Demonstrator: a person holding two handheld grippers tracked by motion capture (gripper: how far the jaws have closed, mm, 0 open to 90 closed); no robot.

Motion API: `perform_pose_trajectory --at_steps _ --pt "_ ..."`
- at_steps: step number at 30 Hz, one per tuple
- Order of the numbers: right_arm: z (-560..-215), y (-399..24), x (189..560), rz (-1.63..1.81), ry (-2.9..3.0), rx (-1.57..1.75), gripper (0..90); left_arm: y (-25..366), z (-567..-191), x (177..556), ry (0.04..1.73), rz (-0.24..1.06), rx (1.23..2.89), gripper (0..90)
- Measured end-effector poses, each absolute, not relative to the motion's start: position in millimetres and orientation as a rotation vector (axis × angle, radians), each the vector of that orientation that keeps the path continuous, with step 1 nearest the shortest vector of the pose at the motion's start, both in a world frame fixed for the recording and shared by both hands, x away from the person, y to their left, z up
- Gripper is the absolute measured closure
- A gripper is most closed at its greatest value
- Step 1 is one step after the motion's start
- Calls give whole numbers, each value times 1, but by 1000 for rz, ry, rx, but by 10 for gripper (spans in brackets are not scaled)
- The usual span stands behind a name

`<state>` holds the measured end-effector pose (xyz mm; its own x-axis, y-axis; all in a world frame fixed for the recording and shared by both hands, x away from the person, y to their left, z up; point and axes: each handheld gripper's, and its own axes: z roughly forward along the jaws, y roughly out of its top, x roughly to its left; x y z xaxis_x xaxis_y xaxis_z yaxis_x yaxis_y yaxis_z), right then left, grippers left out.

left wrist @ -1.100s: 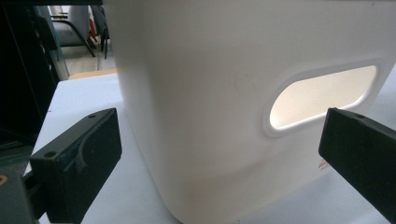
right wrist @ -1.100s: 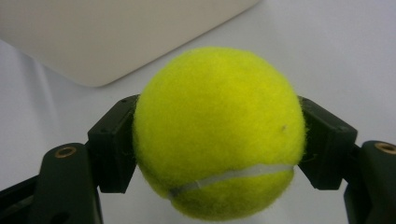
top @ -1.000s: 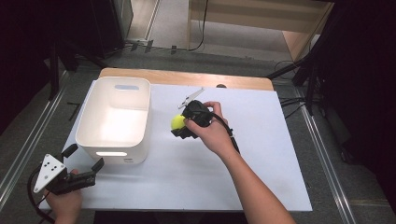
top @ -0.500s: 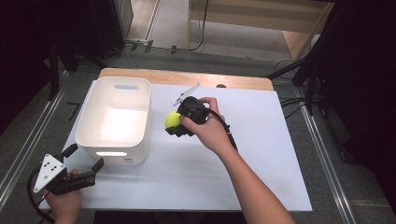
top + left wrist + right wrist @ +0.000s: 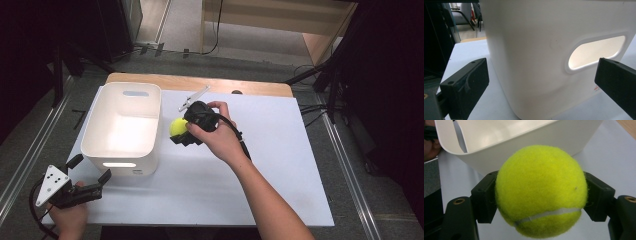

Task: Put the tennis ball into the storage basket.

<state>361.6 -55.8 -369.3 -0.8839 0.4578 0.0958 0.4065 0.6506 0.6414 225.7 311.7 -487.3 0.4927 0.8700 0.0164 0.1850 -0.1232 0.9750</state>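
Moved up and toward white plastic bin (image 5: 121, 127) since earlier frames: right gripper (image 5: 181, 131), clamped on fuzzy yellow-green tennis ball (image 5: 177, 126), ball squeezed between both black jaws in right gripper view (image 5: 541, 191), off white table sheet (image 5: 260, 170), just beside bin's right wall, not over rim yet. Left gripper (image 5: 90, 184) parked at near-left corner, jaws spread wide, nothing between, facing bin's handle slot (image 5: 596, 51). Thin metal tool (image 5: 194, 97) lying behind. Best next: lift ball clear above rim, centre over opening, then release low to limit bounce.
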Motion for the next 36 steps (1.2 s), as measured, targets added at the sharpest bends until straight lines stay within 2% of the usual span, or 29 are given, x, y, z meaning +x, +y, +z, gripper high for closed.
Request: perform_pose_trajectory --at_steps 36 --pt "-348 -9 357 1144 2788 590 242 313 -487 226 930 756 1609 0"
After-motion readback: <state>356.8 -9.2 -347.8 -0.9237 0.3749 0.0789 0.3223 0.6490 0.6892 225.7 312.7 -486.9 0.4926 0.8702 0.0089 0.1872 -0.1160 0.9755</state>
